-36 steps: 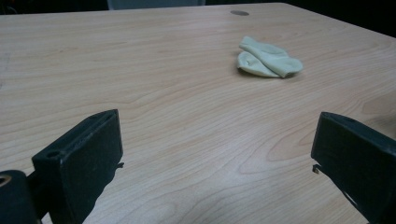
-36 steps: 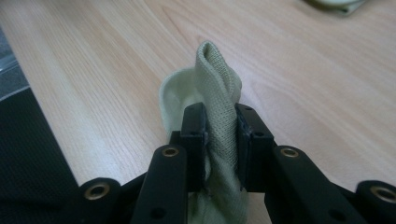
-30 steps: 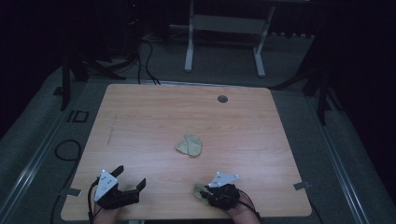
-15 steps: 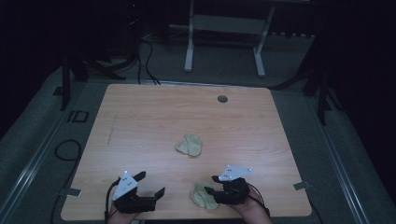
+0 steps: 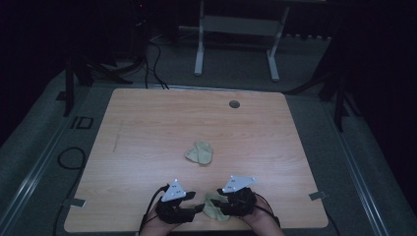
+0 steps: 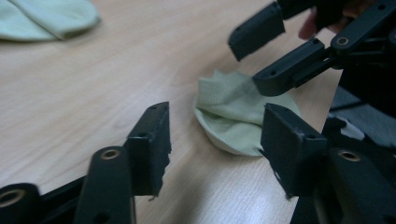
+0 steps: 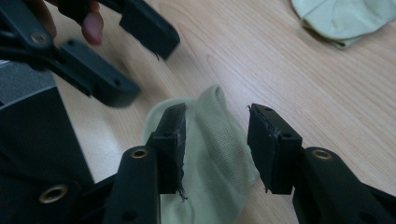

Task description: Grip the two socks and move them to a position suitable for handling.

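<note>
A pale green sock (image 5: 211, 207) lies crumpled at the table's near edge, between my two grippers. In the right gripper view this sock (image 7: 212, 154) lies under and between the jaws of my right gripper (image 7: 215, 109), which have just been closing; the pads stand off the cloth. My left gripper (image 6: 217, 109) points at the same sock (image 6: 231, 116) from the other side. Its jaws have just been closing, with nothing between them. In the high view the left gripper (image 5: 197, 209) and right gripper (image 5: 219, 205) nearly meet. A second sock (image 5: 199, 152) lies mid-table.
The wooden table (image 5: 147, 128) has a round hole (image 5: 234, 104) near its far edge. Beyond it stands a white metal frame (image 5: 236, 29). Cables (image 5: 69, 157) lie on the grey floor at the left. The second sock (image 6: 46, 18) (image 7: 345, 18) is well away from both grippers.
My left gripper has moved right along the near edge up to the sock, and its jaws have narrowed. The right gripper has stayed over the sock, jaws wider than a second ago.
</note>
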Tool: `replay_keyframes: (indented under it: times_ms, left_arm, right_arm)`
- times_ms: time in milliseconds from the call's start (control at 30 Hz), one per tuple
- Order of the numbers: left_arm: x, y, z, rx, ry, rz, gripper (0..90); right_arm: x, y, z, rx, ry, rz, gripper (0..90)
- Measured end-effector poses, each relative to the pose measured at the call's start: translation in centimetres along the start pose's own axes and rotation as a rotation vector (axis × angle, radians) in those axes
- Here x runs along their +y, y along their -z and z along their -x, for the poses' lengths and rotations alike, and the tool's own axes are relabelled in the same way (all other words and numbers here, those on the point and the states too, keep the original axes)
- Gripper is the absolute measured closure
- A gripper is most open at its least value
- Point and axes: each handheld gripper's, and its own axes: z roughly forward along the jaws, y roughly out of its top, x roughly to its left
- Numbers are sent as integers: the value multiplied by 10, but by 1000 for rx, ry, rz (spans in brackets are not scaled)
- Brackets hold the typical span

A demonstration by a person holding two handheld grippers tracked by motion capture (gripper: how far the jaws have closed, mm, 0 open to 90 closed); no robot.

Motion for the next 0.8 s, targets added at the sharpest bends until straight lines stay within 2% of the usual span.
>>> replay_keyframes:
  times_ms: [100,200,300,333,400,433,467,500,533,567,633,800]
  left_arm:
    - [2,-10,1,12,-12,-45,526]
    - [2,-16,4,22,-58,-66,569]
    - [3,-20,4,34,-62,-86,600]
    - [3,-20,4,34,-62,-86,639]
    - [3,-23,5,31,-69,-98,689]
    - [3,-23,5,31,-69,-98,728]
    - [3,-23,5,36,-71,-102,728]
    - [3,-24,6,39,-69,-105,767]
    - [2,-25,6,37,-60,-99,855]
    - [2,-25,6,37,-60,-99,877]
    - [3,-26,8,47,-72,-90,877]
    - [7,-21,9,71,-71,-64,889]
  right_arm:
    - [-3,-7,2,-3,3,-19,569]
    - [-7,-11,2,-5,14,-31,580]
    - [-9,-14,3,-8,14,-35,610]
    - [-9,-14,3,-8,14,-35,610]
    - [-11,-15,4,-8,10,-30,686]
    - [-11,-15,4,-8,10,-30,686]
    - [-12,-15,4,-12,13,-27,724]
    - [-12,-14,4,-13,15,-25,776]
    - [-12,-13,2,-18,20,-22,827]
    - [-12,-13,2,-18,20,-22,827]
    - [-11,-12,2,-25,27,-18,835]
    - [-2,14,-2,-45,28,56,839]
